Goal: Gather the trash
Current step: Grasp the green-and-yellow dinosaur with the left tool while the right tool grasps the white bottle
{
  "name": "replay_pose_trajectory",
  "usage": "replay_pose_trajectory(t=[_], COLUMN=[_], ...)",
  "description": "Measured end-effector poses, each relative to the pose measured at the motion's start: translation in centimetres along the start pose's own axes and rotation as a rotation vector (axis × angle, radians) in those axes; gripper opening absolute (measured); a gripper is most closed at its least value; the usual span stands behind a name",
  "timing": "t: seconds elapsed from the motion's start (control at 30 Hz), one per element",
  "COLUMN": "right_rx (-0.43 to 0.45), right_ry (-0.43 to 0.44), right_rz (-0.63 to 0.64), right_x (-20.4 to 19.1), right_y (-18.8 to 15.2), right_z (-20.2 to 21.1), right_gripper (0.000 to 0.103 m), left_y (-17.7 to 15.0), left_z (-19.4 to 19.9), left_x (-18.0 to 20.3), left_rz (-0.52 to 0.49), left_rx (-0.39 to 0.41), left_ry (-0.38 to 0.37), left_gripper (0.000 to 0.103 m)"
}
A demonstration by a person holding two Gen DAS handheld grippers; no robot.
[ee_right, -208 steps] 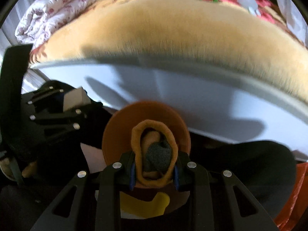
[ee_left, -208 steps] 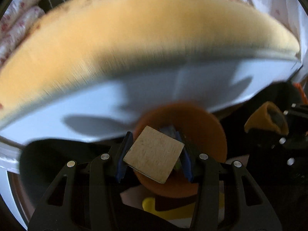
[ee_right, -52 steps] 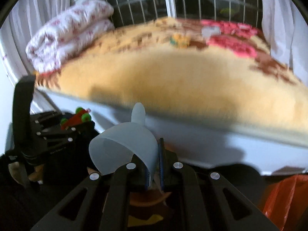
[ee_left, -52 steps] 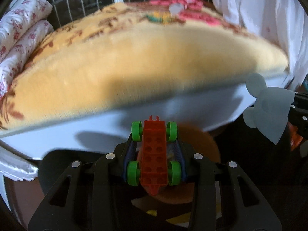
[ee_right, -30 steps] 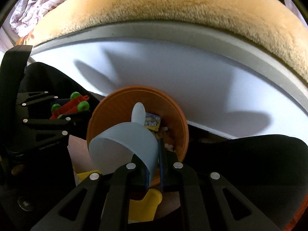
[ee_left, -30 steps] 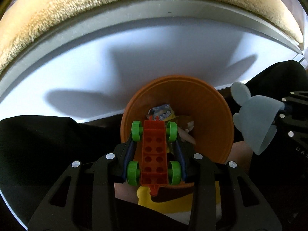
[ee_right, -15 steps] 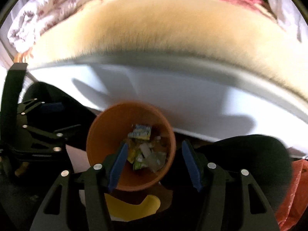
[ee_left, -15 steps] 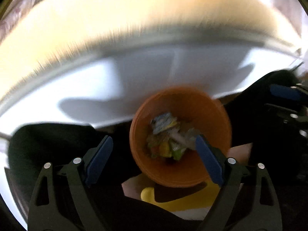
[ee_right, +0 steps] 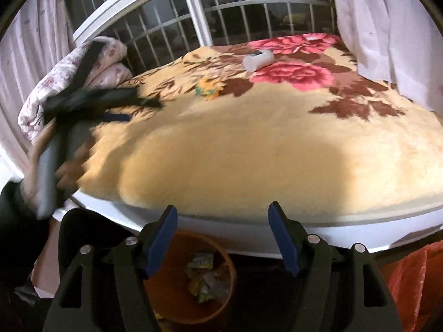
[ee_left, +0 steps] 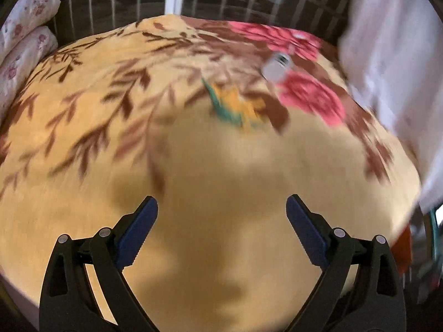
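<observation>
An orange bin with crumpled wrappers in it stands on the floor against the bed, right under my right gripper. Its jaws are opening and nothing is between them. My left gripper hovers over the yellow flowered blanket; its jaws are opening too and are empty. In the right wrist view the left gripper is a blur above the blanket's left side, with a hand on its handle. A white bottle and a yellow-green wrapper lie at the far side of the bed.
A folded flowered quilt sits at the bed's left end, in front of a barred window. White curtains hang at the right. The white bed frame runs above the bin. An orange plastic bag lies at the lower right.
Both grippers opened; the red toy car and the grey piece are out of the jaws. Both rose from the bin, and the left one swung out over the bed.
</observation>
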State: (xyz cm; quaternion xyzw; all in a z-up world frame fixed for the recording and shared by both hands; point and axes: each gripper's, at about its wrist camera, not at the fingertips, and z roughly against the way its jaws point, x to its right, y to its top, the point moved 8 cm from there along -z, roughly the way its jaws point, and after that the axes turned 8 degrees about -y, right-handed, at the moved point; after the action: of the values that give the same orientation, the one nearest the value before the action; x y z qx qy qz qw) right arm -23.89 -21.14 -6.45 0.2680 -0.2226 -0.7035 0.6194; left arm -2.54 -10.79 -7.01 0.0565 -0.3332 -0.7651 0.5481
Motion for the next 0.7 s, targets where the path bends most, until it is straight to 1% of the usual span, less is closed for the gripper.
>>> replay_pose_trajectory(t=[0.1, 0.23, 0.27, 0.33, 0.37, 0.47, 0.5, 0.53, 0.57, 0.63, 0.7], right_rx=[-0.004, -0.013, -0.017, -0.03, -0.036, -0.047, -0.048, -0.049, -0.051, -0.054, -0.053], right_ry=[-0.023, -0.069, -0.071, -0.068, -0.068, -0.067, -0.064, -0.061, -0.057, -0.051, -0.044], right_rz=[0.0, 0.009, 0.007, -0.001, -0.003, -0.004, -0.005, -0.007, -0.007, -0.007, -0.006], right_x=[1.1, 2.4, 2.7, 3.1, 3.2, 3.4, 3.4, 3.3, 3.2, 2.9, 2.4], right_y=[-0.2, -0.8, -0.9, -1.2, -1.3, -1.3, -1.3, -1.3, -1.3, -1.4, -1.3], right_z=[-0.3, -0.5, -0.7, -1.0, -1.2, -1.6, -1.7, -1.8, -1.9, -2.0, -2.0], right_gripper=[0.067, 0.067, 0.067, 0.067, 0.067, 0.067, 0.067, 0.067, 0.067, 0.067, 0.067], left_y=[4.2, 6.4, 6.9, 7.6, 7.9, 7.9, 7.9, 7.9, 7.9, 8.0, 8.0], left_z=[-4.1, -8.2, -8.9, -10.1, -10.9, -12.1, -12.3, -12.2, -12.2, -12.3, -12.0], left_x=[-0.4, -1.3, -1.3, -0.9, -0.5, 0.4, 0.7, 1.2, 1.5, 1.7, 1.6], left_rz=[0.052, 0.113, 0.112, 0.091, 0.07, 0.013, -0.007, -0.024, -0.035, -0.046, -0.037], left_rx=[0.02, -0.009, -0.012, -0.014, -0.018, -0.027, -0.026, -0.02, -0.016, -0.014, -0.004], left_ry=[0.069, 0.098, 0.111, 0.091, 0.079, 0.089, 0.089, 0.07, 0.046, 0.038, 0.012], left_gripper=[0.092, 0.092, 0.092, 0.092, 0.092, 0.089, 0.079, 0.067, 0.059, 0.059, 0.058])
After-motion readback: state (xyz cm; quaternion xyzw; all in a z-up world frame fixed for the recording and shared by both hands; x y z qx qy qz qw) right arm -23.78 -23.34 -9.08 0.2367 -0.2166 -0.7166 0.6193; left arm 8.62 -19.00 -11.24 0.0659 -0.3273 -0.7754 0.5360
